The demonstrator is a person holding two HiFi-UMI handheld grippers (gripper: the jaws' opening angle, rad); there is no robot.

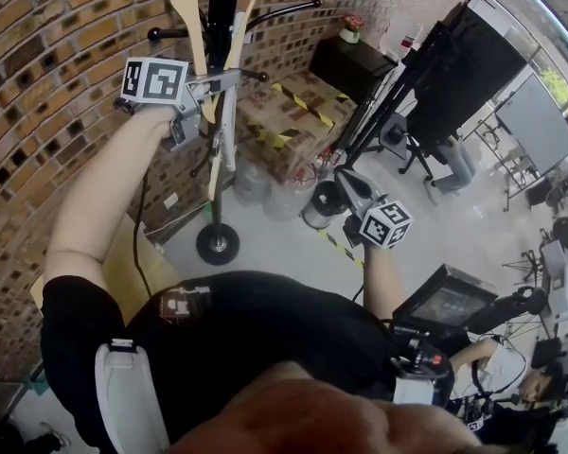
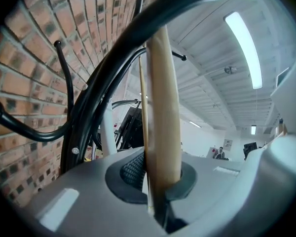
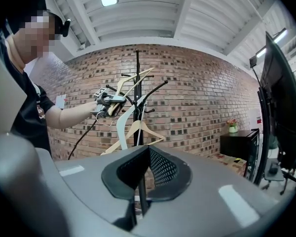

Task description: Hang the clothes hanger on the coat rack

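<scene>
Along the floor's edge a red brick wall (image 3: 197, 98) fills the background under a white beamed ceiling (image 3: 153, 9), and the floor (image 1: 284, 244) itself is pale grey and smooth. Against that same edge sit cardboard boxes (image 1: 293, 112) banded with yellow-and-black tape, and a black cabinet (image 3: 237, 144) carrying one small flower pot (image 3: 232, 127). One black coat rack (image 3: 136, 58) stands on its round base close to the wall, its curved hooks spreading from the pole. Three hangers show at the rack: two wooden and one white. The white hanger (image 3: 120, 126) and the lower wooden hanger (image 3: 147, 131) hang from the rack. The upper wooden hanger (image 2: 163, 107) is raised among the top hooks, one arm of it pinched between the jaws of the left hand-held gripper (image 1: 218, 85). Of two hand-held grippers, the right hand-held gripper (image 1: 348, 185) is held low, well apart from the rack, jaws pressed together with nothing between them.
</scene>
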